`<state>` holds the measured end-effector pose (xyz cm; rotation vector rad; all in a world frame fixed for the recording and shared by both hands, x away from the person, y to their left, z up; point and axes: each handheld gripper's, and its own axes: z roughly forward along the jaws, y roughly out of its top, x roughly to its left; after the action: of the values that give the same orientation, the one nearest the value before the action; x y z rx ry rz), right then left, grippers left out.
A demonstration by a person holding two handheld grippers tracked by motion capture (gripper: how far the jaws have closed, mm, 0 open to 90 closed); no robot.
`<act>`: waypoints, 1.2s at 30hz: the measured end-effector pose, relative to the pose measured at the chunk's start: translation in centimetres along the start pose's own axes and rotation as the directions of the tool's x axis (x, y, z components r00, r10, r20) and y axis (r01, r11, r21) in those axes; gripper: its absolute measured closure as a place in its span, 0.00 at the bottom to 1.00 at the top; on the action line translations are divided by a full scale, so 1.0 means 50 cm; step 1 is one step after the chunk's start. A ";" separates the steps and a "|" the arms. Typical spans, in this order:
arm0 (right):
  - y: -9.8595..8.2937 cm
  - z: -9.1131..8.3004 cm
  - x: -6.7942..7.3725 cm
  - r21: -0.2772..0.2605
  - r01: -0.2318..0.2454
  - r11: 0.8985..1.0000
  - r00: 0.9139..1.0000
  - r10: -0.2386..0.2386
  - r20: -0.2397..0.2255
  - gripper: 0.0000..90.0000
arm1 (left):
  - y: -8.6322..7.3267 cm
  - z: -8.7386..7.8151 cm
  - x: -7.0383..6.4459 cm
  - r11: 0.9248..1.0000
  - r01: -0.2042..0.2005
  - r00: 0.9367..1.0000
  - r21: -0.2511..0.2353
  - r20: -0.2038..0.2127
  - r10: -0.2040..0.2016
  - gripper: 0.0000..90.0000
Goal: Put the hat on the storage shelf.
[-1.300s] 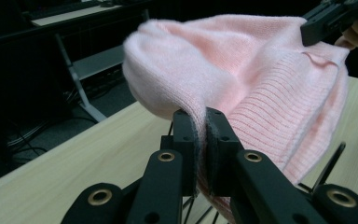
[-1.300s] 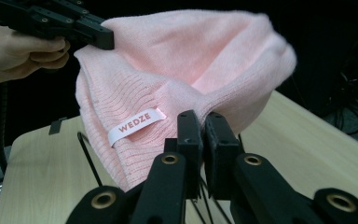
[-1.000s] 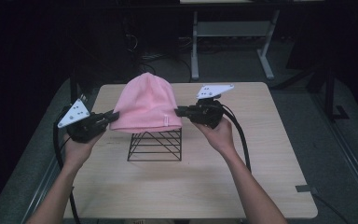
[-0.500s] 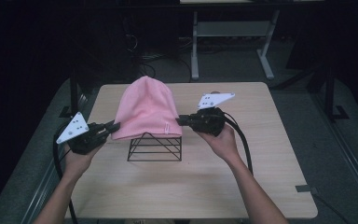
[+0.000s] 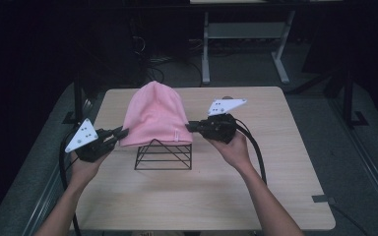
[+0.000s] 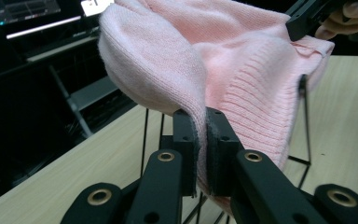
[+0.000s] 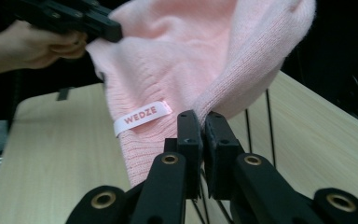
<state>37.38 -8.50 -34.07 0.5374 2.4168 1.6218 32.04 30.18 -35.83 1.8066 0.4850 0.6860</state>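
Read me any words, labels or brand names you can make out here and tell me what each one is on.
"WEDZE": on the small white tag sewn to the ribbed hem of the pink beanie.
Screen behind the table: glowing marks, too blurred to read.
The tag in the high view is too small to read.

Left tool (image 5: 120,132) clamped tight, right tool (image 5: 191,126) likewise (forearms angled inward).

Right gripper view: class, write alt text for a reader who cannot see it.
The right gripper's two black jaws pinch the edge of a pink knitted beanie bearing a white WEDZE label, above a black wire stand on a light wooden table. The left gripper holds the far edge.
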 end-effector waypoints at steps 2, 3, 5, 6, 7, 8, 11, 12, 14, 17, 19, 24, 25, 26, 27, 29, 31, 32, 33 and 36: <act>-0.002 -0.002 0.004 -0.005 0.006 1.000 1.000 -0.006 -0.008 0.95 | -0.006 -0.007 -0.005 1.000 -0.005 1.000 -0.010 0.010 0.005 0.93; -0.005 -0.004 0.006 -0.003 0.012 1.000 1.000 -0.012 -0.016 0.95 | -0.008 -0.009 -0.008 1.000 -0.006 1.000 -0.009 0.014 0.006 0.93; -0.013 -0.006 0.014 -0.001 0.029 1.000 0.999 -0.029 -0.034 0.95 | -0.016 -0.012 -0.015 1.000 -0.015 1.000 -0.017 0.023 0.015 0.93; -0.014 -0.006 0.015 0.001 0.027 1.000 0.999 -0.027 -0.040 0.95 | -0.019 -0.011 -0.017 1.000 -0.017 0.999 -0.007 0.027 0.017 0.93; -0.015 -0.004 0.016 0.010 0.029 1.000 0.998 -0.029 -0.047 0.95 | -0.019 -0.011 -0.017 1.000 -0.017 0.999 -0.007 0.027 0.017 0.93; -0.015 -0.004 0.016 0.010 0.029 1.000 0.998 -0.029 -0.047 0.95 | -0.021 -0.010 -0.018 1.000 -0.024 0.999 -0.002 0.028 0.024 0.93; -0.018 0.004 0.016 0.051 0.036 0.998 0.998 -0.034 -0.050 0.95 | -0.031 -0.006 -0.018 0.999 -0.026 0.999 0.024 0.028 0.025 0.93; -0.020 0.008 0.016 0.067 0.037 0.997 0.998 -0.034 -0.048 0.95 | -0.034 -0.003 -0.018 0.999 -0.026 0.999 0.039 0.029 0.025 0.93; -0.022 0.012 0.016 0.085 0.036 0.996 0.998 -0.032 -0.047 0.95 | -0.036 -0.002 -0.018 0.998 -0.031 0.999 0.049 0.028 0.030 0.93; -0.036 0.028 0.012 0.134 0.028 0.991 0.999 -0.022 -0.041 0.95 | -0.051 0.004 -0.019 0.997 -0.027 0.999 0.069 0.029 0.025 0.93; -0.043 0.032 0.009 0.139 0.019 0.990 0.999 -0.014 -0.038 0.95 | -0.054 0.004 -0.019 0.997 -0.026 0.999 0.072 0.029 0.024 0.93; -0.047 0.043 0.002 0.161 0.003 0.987 1.000 0.002 -0.030 0.95 | -0.065 0.013 -0.016 0.995 -0.022 0.999 0.098 0.029 0.019 0.92; -0.046 0.046 0.001 0.164 -0.002 0.987 1.000 0.006 -0.026 0.95 | -0.065 0.019 -0.016 0.994 -0.017 0.999 0.104 0.032 0.014 0.92; -0.046 0.046 0.001 0.164 -0.002 0.987 1.000 0.006 -0.026 0.95 | -0.065 0.019 -0.016 0.994 -0.017 0.999 0.104 0.032 0.014 0.92; -0.045 0.051 0.000 0.169 -0.010 0.986 1.000 0.014 -0.025 0.95 | -0.065 0.030 -0.014 0.993 -0.017 0.999 0.118 0.032 0.013 0.92; -0.043 0.056 -0.001 0.173 -0.015 0.985 1.000 0.019 -0.019 0.95 | -0.067 0.040 -0.011 0.990 -0.012 0.999 0.140 0.031 0.008 0.92; -0.043 0.059 -0.003 0.174 -0.014 0.985 1.000 0.017 -0.018 0.95 | -0.068 0.047 -0.010 0.988 -0.007 1.000 0.157 0.028 0.003 0.92; -0.043 0.063 -0.004 0.177 -0.016 0.984 1.000 0.018 -0.010 0.95 | -0.070 0.054 -0.007 0.985 -0.004 1.000 0.174 0.021 0.001 0.92; -0.045 0.070 -0.011 0.191 -0.021 0.981 1.000 0.018 0.013 0.95 | -0.072 0.059 -0.004 0.983 0.004 1.000 0.182 0.010 -0.006 0.92; -0.045 0.071 -0.018 0.193 -0.031 0.981 0.999 0.025 0.033 0.95 | -0.074 0.067 0.006 0.981 0.029 0.999 0.194 -0.020 -0.025 0.92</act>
<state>38.99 -6.58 -37.58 0.6242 2.5716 1.3849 34.47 29.20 -40.08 1.9742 0.6048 0.6549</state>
